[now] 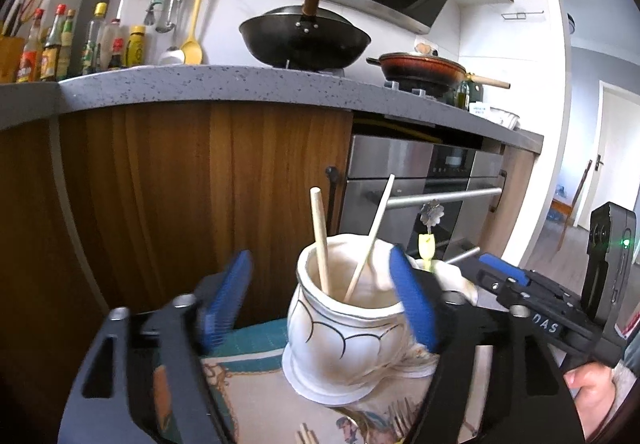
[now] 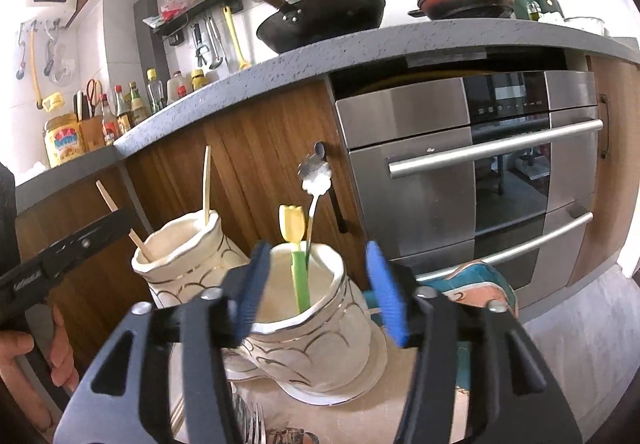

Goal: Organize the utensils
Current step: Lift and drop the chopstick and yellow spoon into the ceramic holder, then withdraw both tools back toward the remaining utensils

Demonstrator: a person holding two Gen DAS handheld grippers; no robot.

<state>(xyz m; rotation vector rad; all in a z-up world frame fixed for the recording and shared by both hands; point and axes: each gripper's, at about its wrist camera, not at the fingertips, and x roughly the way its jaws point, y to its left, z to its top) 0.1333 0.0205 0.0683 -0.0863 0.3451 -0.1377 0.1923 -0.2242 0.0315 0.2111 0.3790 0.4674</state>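
In the left wrist view a white ceramic holder (image 1: 344, 328) with two wooden chopsticks (image 1: 320, 240) stands between the blue pads of my left gripper (image 1: 320, 300). That gripper is open; the left pad is well clear of the holder and the right pad is beside its rim. In the right wrist view a second white holder (image 2: 320, 320) carries a yellow-and-green tulip utensil (image 2: 298, 268) and a flower-headed metal spoon (image 2: 316, 180). My right gripper (image 2: 320, 294) is open, with one pad on each side of this holder's mouth.
Both holders stand on a patterned cloth (image 1: 248, 384) with forks (image 2: 252, 424) lying near its front. Behind are wooden cabinet doors (image 1: 180, 204), a steel oven (image 2: 480, 184) and a grey counter (image 1: 200, 84) with a black wok (image 1: 304, 40). A hand (image 1: 592, 384) grips the right tool.
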